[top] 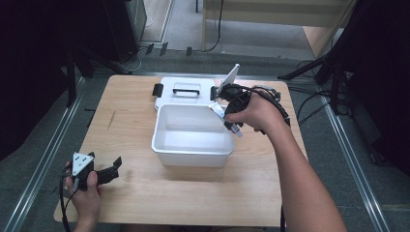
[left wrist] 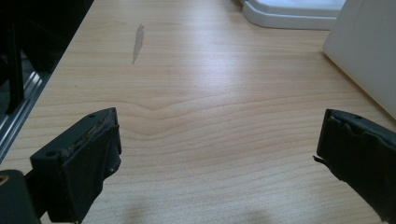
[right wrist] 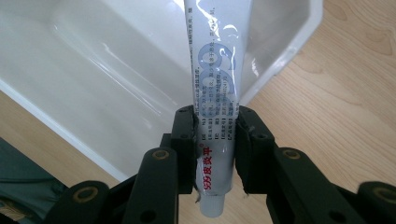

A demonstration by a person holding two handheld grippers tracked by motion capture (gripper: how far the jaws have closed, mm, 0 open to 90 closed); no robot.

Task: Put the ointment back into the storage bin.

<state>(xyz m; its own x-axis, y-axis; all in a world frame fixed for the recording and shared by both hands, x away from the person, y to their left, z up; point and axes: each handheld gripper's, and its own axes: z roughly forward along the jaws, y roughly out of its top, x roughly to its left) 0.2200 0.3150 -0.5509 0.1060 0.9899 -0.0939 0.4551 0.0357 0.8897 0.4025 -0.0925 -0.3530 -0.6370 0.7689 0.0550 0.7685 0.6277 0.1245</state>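
looking down from the high view, the right gripper (top: 223, 99) hangs at the far right corner of the open white box (top: 192, 136), whose lid (top: 183, 90) lies flat behind it, likely so the tube (top: 231, 123) can drop in, while the left gripper (top: 107, 170) rests idle on the tabletop (top: 130, 198). in the left gripper view the jaws stand wide apart over bare wood, holding nothing. in the right gripper view the jaws are clamped on the tube (right wrist: 214, 102), its flat end over the box (right wrist: 107, 70).
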